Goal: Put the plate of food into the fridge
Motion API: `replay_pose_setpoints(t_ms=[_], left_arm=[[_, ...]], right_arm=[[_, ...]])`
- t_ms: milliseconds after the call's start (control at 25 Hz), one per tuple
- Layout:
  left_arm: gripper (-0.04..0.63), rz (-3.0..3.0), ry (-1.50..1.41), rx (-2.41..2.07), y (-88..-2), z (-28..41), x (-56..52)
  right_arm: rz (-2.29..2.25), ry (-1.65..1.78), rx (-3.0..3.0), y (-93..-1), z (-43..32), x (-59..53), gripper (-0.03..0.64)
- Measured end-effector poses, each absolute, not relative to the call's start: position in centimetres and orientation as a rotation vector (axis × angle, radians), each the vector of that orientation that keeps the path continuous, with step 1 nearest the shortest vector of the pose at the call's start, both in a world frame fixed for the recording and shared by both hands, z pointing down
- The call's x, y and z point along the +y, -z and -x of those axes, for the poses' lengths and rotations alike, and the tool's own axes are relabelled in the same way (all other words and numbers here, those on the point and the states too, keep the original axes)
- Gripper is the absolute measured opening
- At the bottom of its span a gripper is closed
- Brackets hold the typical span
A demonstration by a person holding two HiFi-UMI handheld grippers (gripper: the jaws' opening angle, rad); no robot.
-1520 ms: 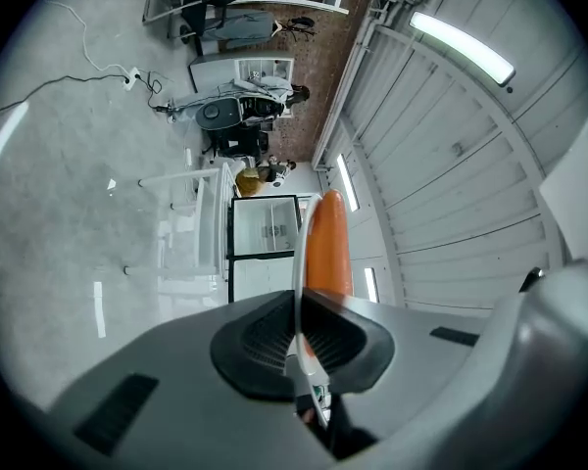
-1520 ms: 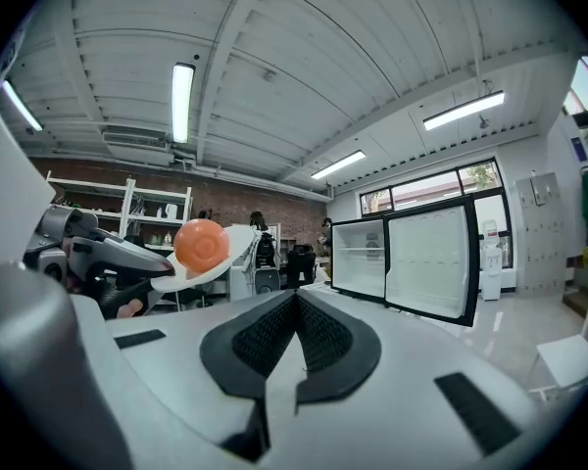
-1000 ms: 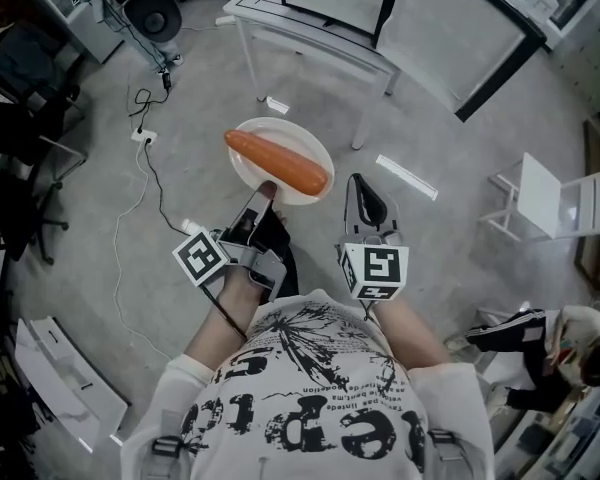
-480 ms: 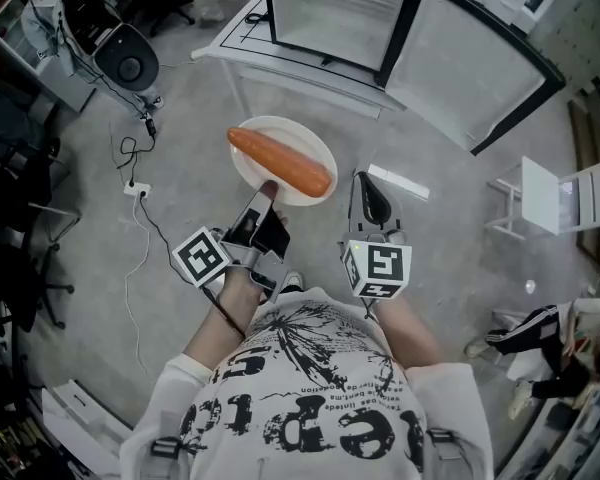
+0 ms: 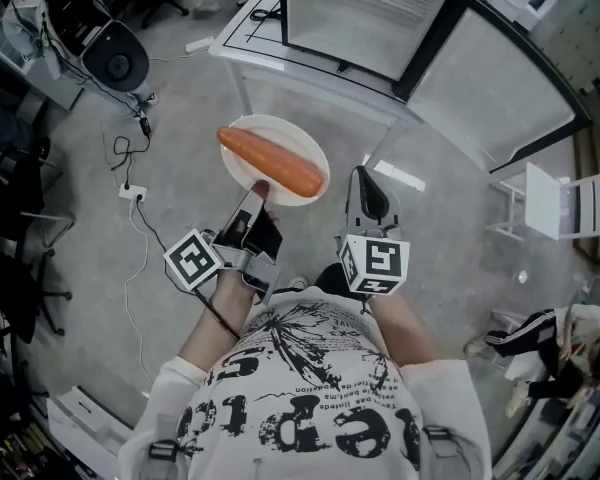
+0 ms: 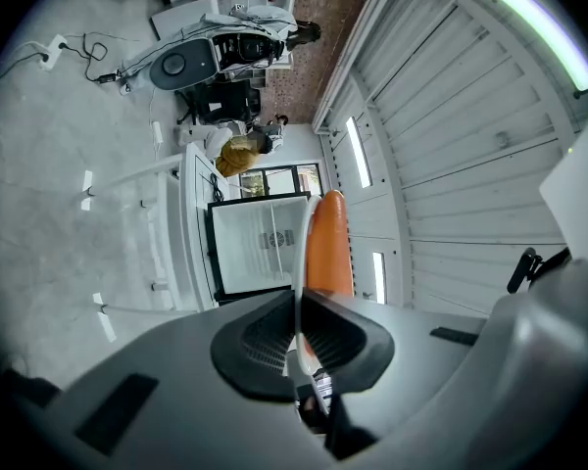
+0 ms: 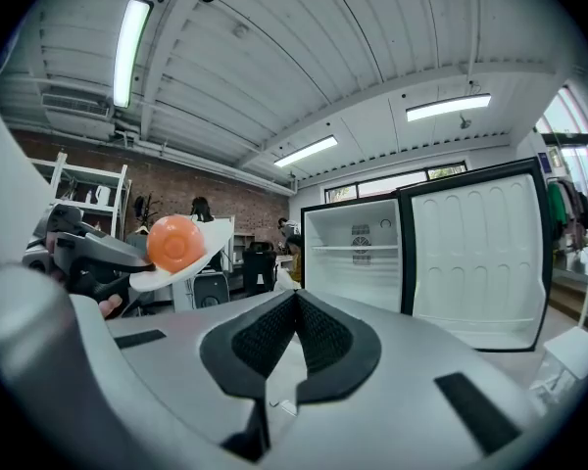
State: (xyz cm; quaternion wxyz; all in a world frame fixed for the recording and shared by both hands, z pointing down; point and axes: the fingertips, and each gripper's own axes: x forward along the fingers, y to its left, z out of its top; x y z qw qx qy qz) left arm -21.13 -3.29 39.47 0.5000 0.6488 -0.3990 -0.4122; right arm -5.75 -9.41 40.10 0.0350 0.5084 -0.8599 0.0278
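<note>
Fridge came closer as I carried the plate toward it.
Left tool clamped the plate's rim, orange food on it, above the floor; right tool closed, empty.

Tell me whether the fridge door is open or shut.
Open: the door stands swung aside, and the fridge shows its white inside.

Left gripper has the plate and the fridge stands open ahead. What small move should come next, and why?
Probably bring the plate forward toward the fridge, held level. The left gripper is shut on the plate's near rim, the orange food lies loose on it, and the open fridge on the white table is ahead, not yet reached. The right gripper is shut and empty.
</note>
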Motion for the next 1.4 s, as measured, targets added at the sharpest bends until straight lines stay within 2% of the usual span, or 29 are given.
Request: replay_pose_setpoints(t_ms=[280,920,1400], left_arm=[[0.023,-1.549,0.990,-0.961,-40.9,21.6,-7.3],[0.023,-1.587,0.973,-0.939,-39.0,19.2,-29.3],[0.023,-1.609,0.913,-0.850,-39.2,17.6,-39.2]], right_arm=[[-1.589,-0.021,-2.667,-39.8,6.2,-13.7,0.001],[-1.535,0.034,-2.742,-37.8,5.3,-35.5,0.002],[-1.590,0.033,-2.661,-38.6,4.0,-42.9,0.001]])
